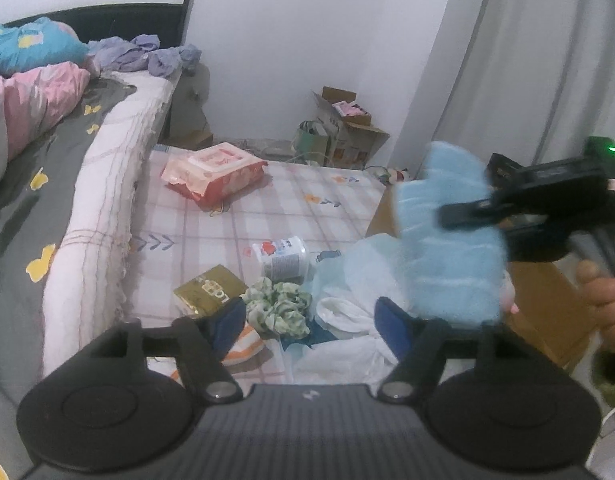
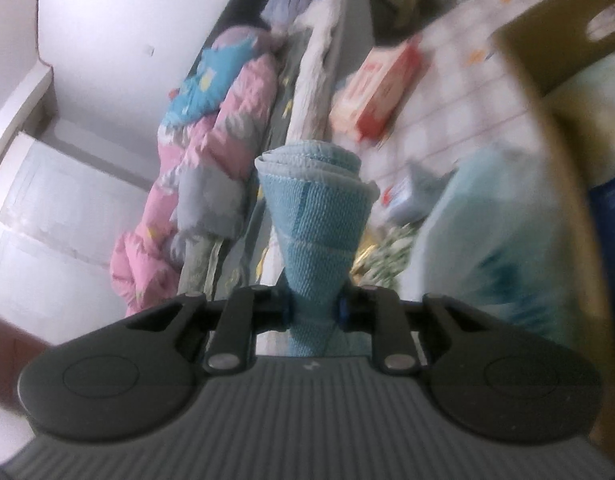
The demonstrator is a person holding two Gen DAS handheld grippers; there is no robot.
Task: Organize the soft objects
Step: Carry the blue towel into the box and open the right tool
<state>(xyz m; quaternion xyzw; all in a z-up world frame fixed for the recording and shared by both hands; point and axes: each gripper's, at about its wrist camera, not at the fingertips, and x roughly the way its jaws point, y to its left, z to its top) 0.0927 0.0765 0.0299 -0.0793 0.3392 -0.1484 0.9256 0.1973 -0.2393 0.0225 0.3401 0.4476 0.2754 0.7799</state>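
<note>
My right gripper (image 2: pixel 315 311) is shut on a folded light blue towel (image 2: pixel 315 216), which sticks up from between its pads. In the left wrist view the same towel (image 1: pixel 447 240) hangs blurred in the air at the right, pinched by the right gripper (image 1: pixel 463 213), with a hand (image 1: pixel 607 300) below it. My left gripper (image 1: pixel 311 326) stands open low over a pile of soft things on the checked mat (image 1: pixel 275 208). A green floral cloth (image 1: pixel 277 306) and white cloths (image 1: pixel 343 316) lie between its blue fingers (image 1: pixel 227 324), and neither pad touches them.
A red wipes pack (image 1: pixel 213 174), a white jar (image 1: pixel 285 258) and a gold packet (image 1: pixel 209 290) lie on the mat. The bed (image 1: pixel 107 184) with a pink quilt (image 1: pixel 39 100) runs along the left. A brown cardboard box (image 1: pixel 547 304) stands at the right, more boxes (image 1: pixel 347 132) by the far wall.
</note>
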